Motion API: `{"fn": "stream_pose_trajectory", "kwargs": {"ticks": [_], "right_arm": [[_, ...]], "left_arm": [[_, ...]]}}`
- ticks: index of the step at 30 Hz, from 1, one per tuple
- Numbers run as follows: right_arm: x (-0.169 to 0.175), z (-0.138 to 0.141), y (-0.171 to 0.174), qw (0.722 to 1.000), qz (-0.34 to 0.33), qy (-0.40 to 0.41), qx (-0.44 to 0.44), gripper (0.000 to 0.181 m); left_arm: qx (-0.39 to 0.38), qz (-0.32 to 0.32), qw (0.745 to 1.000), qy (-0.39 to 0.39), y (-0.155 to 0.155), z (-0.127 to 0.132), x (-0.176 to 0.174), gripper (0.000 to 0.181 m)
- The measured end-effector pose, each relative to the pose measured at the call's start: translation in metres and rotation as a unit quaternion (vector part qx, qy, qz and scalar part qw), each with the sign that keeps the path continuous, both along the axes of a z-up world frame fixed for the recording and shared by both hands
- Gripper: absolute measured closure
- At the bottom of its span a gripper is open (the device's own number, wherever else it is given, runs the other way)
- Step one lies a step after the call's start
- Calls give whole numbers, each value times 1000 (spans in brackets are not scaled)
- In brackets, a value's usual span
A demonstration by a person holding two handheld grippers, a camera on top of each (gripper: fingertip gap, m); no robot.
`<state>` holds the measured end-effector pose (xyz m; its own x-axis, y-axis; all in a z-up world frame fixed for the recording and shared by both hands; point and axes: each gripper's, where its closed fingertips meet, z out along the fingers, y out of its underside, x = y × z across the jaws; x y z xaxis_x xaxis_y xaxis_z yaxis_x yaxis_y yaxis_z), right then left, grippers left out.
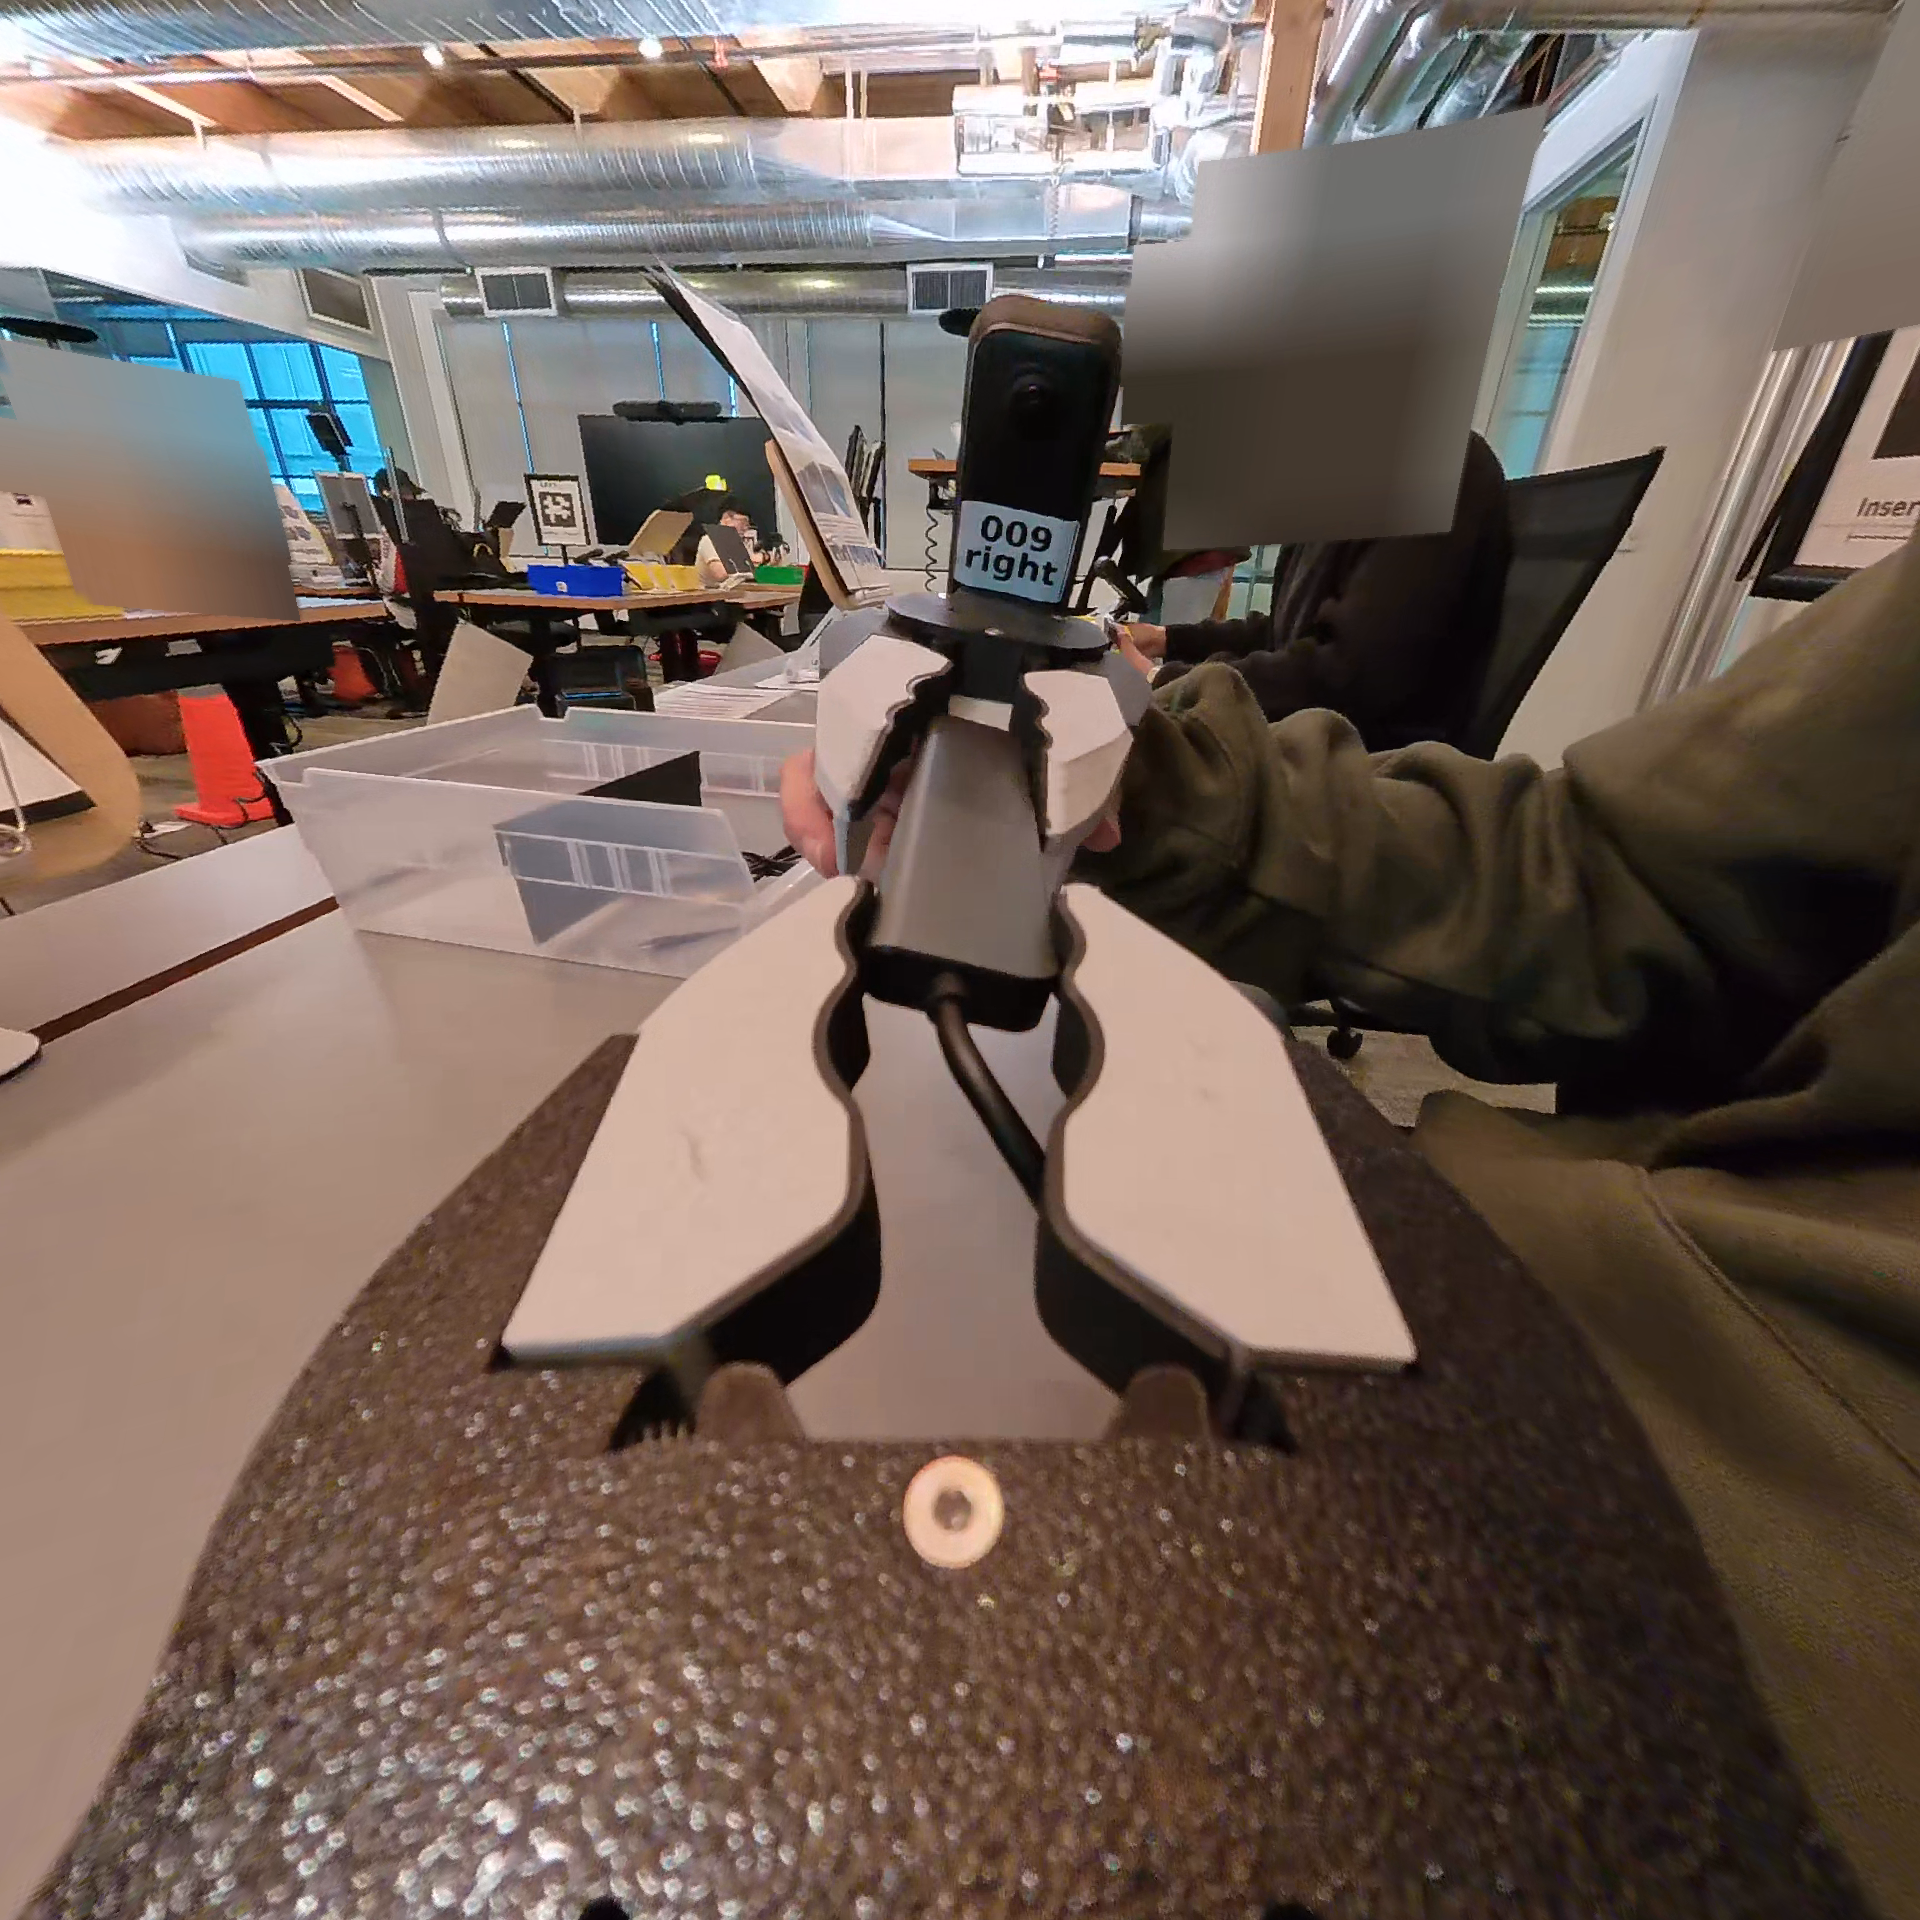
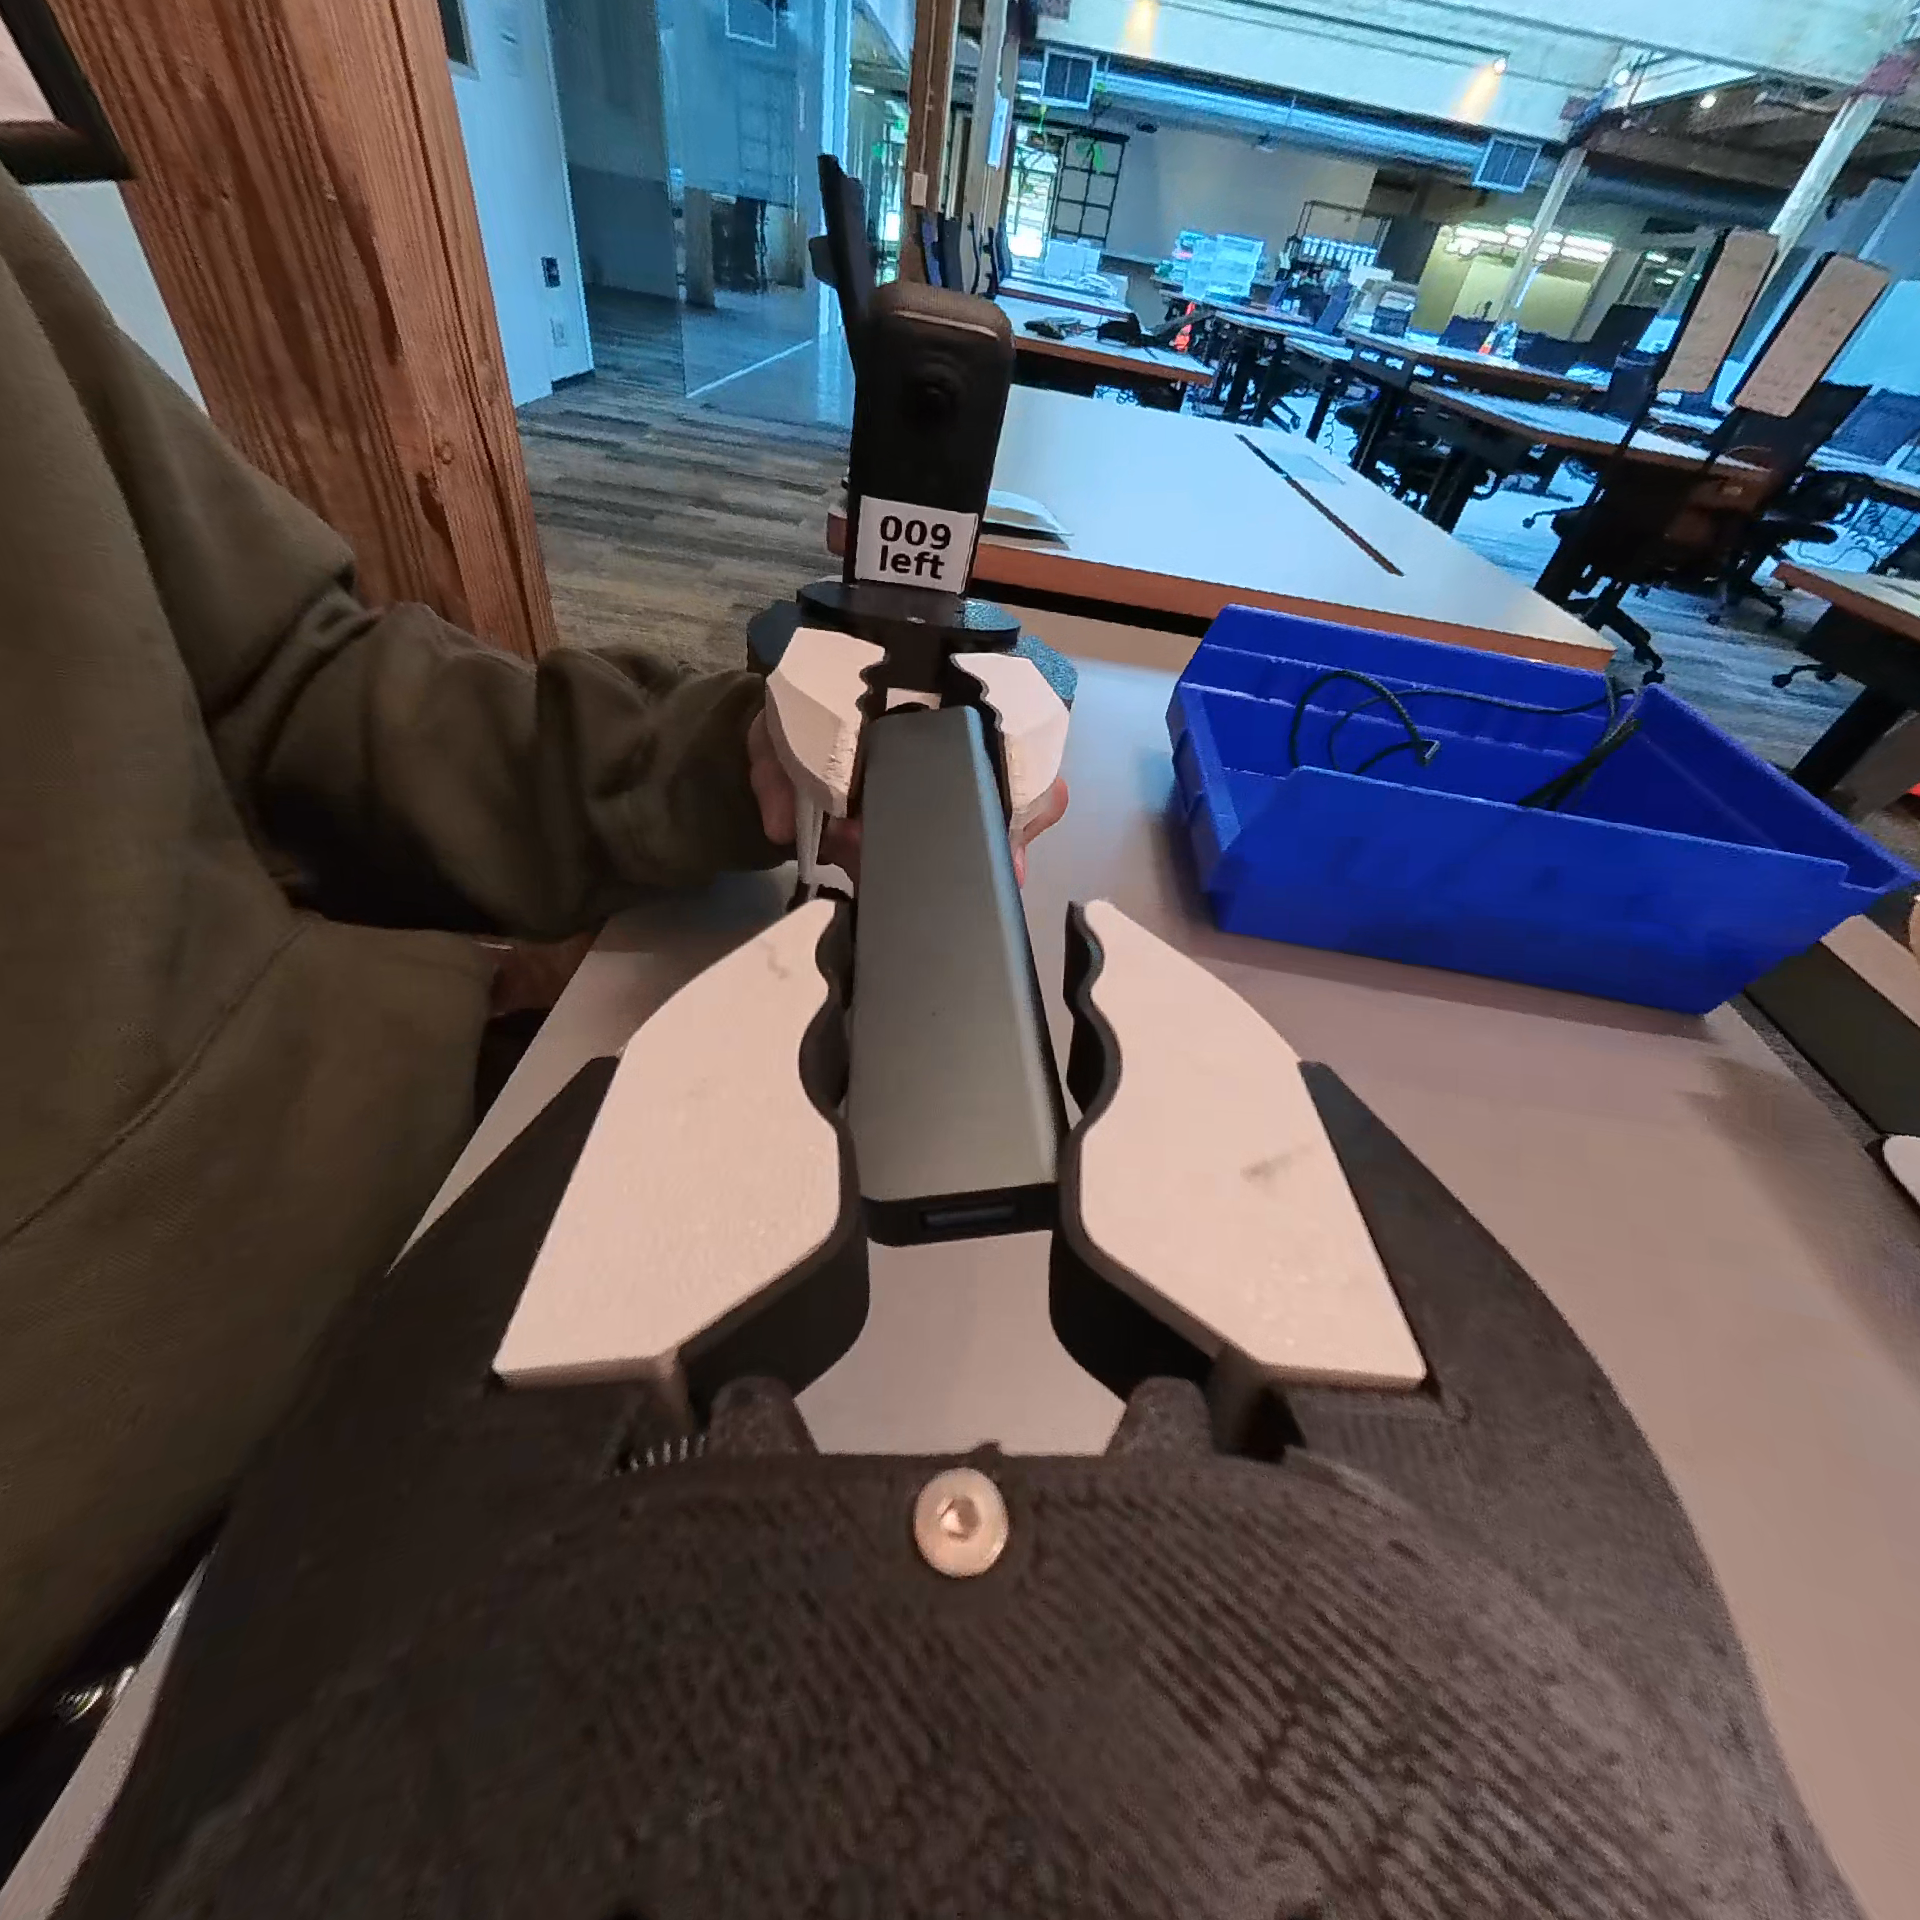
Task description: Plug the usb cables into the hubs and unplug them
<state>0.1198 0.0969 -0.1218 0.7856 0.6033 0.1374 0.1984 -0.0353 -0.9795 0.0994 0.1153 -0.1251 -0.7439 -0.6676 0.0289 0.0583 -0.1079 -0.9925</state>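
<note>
— What do we find with writing on it?
— We see a white label point(image 1: 1016, 559) with printed characters on a black camera point(image 1: 1039, 416), and a second label point(image 2: 914, 548) on a second camera point(image 2: 930, 395).
— Anything else?
— We make out a wall poster point(image 1: 1881, 509) with a heading, cut off at the edge, and a far-off marker sign point(image 1: 554, 511).

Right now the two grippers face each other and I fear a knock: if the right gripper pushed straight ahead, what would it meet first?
The left gripper, facing it head-on at the far end of the grey hub both clamp. The hub bridges them, so it would probably be driven into that gripper.
</note>
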Motion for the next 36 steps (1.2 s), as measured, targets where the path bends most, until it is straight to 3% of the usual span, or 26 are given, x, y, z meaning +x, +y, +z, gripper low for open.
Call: {"fn": "stream_pose_trajectory", "kwargs": {"ticks": [11,16,23,27,29,32,36], "right_arm": [[-1,-2,-2,1000,0,13,-1,148],[1,5,-3,999,-6,37,7,141],[0,1,-3,1000,-8,11,-2,146],[8,8,3,998,-51,12,16,146],[23,12,5,995,-93,3,22,146],[62,28,1,984,-173,-9,39,146],[135,85,-22,957,-280,-50,63,146]], "left_arm": [[-25,-10,1000,-9,1,6,-3,150],[-17,-11,1000,-4,1,3,-3,150],[-12,-8,1000,-7,1,2,-2,151],[-25,46,999,-6,13,3,8,144],[-30,87,996,-13,23,5,13,124],[-39,145,988,-29,42,13,17,111],[-50,191,979,-47,62,18,16,112]]}}
